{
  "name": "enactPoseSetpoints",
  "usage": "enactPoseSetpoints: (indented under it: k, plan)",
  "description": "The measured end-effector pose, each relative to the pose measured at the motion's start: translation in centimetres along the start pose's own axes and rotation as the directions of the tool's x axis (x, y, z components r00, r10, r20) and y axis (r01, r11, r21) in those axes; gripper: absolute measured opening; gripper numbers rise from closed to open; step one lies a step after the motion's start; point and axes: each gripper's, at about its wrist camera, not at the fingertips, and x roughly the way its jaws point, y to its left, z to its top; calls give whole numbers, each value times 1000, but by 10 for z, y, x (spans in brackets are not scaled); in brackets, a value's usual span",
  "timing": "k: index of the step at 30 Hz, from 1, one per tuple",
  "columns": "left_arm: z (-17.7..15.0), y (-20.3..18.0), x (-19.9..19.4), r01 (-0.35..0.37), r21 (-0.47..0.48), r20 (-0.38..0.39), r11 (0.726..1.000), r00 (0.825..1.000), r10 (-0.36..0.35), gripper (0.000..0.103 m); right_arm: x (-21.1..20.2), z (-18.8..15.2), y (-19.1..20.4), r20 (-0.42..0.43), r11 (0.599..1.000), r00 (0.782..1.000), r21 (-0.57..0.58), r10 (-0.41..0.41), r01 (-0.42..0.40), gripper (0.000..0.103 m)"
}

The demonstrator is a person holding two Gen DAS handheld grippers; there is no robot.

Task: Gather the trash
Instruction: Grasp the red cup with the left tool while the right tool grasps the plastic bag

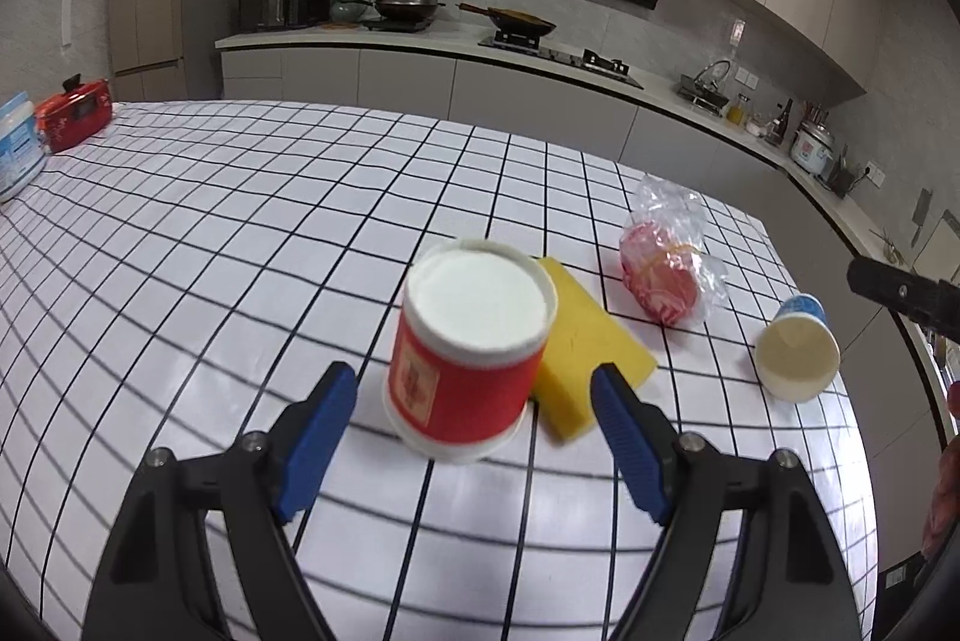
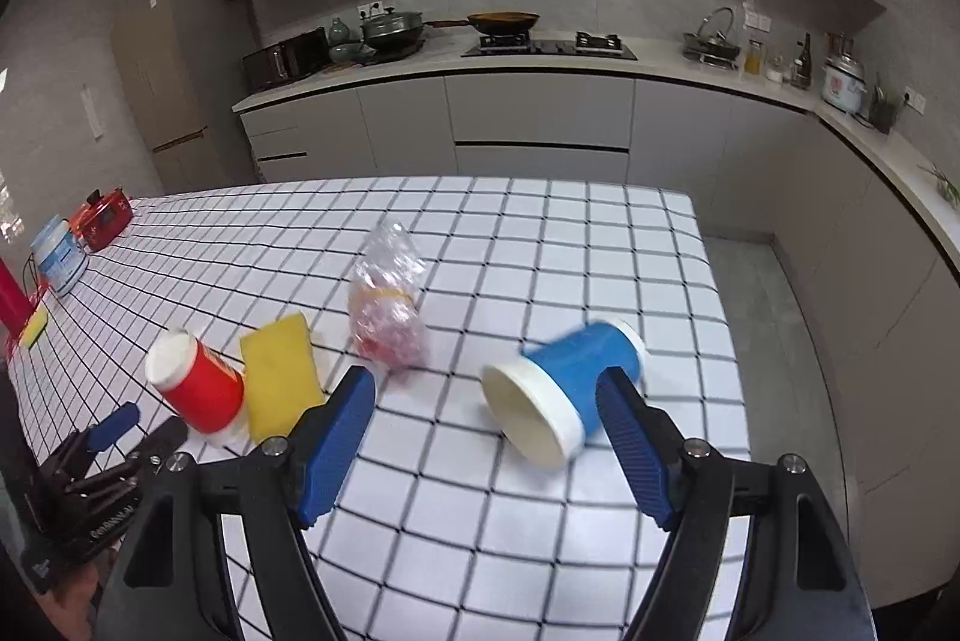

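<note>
A red paper cup (image 1: 468, 359) stands upside down on the checked tablecloth (image 1: 210, 233), white base up, just ahead of my open left gripper (image 1: 477, 395). It also shows in the right wrist view (image 2: 195, 383). A blue paper cup (image 2: 564, 389) lies on its side, open mouth toward me, just ahead of my open right gripper (image 2: 486, 401); it also shows in the left wrist view (image 1: 795, 347). A crumpled clear plastic bag with red contents (image 1: 666, 263) lies between the cups, also seen from the right (image 2: 387, 311). Neither gripper touches anything.
A yellow sponge (image 1: 585, 341) lies beside the red cup. A red box (image 1: 75, 113) and a white-blue tub (image 1: 18, 149) stand at the table's far left. The table's right edge (image 2: 714, 293) drops to the floor. Kitchen counters run behind.
</note>
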Motion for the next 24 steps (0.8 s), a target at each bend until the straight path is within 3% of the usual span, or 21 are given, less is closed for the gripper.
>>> enactPoseSetpoints:
  k: [10, 12, 14, 24]
  plan:
    - [10, 15, 30, 25, -31, -43, 999, 999, -26, 81, 70, 24, 47, -88, 996, 996, -87, 27, -34, 78]
    - [10, 19, 34, 36, -49, -50, 998, 998, -39, 79, 85, 26, 50, -105, 995, 994, -90, 26, -36, 78]
    - [10, 21, 35, 49, -47, -58, 998, 997, -51, 68, 99, 26, 53, -123, 995, 992, -87, 27, -38, 78]
    - [13, 29, 37, 27, -18, -59, 999, 998, -28, 69, 144, 23, 56, -174, 997, 985, -79, 2, -16, 78]
